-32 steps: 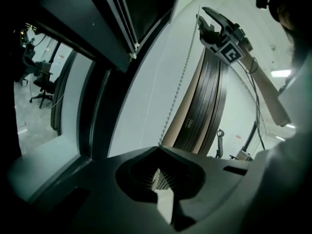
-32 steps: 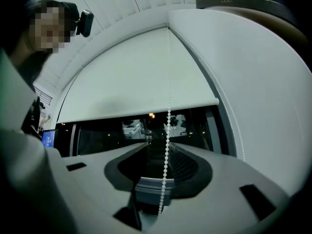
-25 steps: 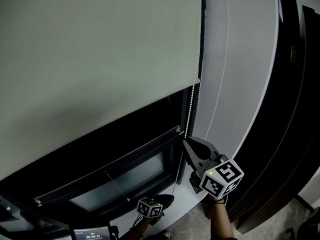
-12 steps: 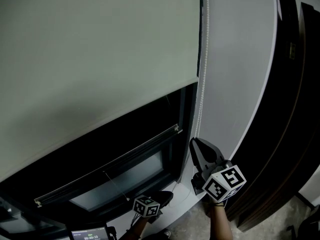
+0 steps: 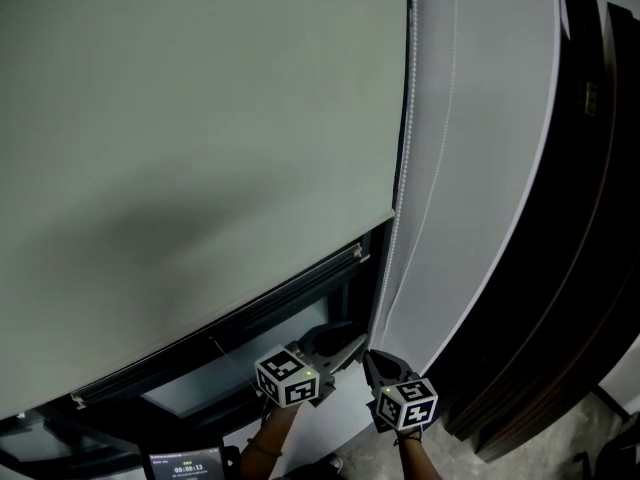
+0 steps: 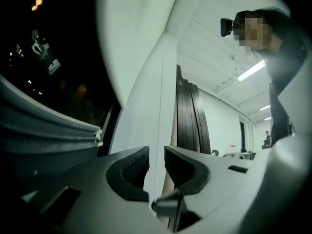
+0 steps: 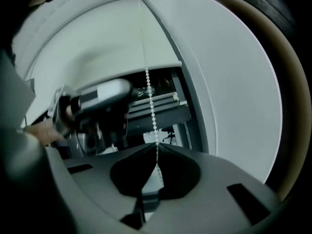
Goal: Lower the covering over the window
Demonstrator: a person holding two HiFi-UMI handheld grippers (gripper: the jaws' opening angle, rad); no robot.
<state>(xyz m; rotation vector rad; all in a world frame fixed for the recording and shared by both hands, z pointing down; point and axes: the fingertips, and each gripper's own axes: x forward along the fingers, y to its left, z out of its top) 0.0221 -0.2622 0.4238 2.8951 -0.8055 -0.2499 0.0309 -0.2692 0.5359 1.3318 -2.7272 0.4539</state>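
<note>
The roller blind (image 5: 200,118) is lit softly and evenly in the head view, a faint broad shadow being cast across its lower part; the window (image 5: 230,368) beneath is left nearly black; both gripper views are bent strongly at the edges and darkened in the corners; the ceiling light strips (image 6: 251,71) are blown out; the bead chain (image 7: 150,101) is rendered fairly sharp, while nearer shapes are smeared.

From left to right: blind (image 5: 200,118), bead chain (image 5: 407,118), wall (image 5: 480,168).

Left tongs (image 5: 350,343) slightly apart; right tongs (image 5: 372,359) pinched together beside them.
</note>
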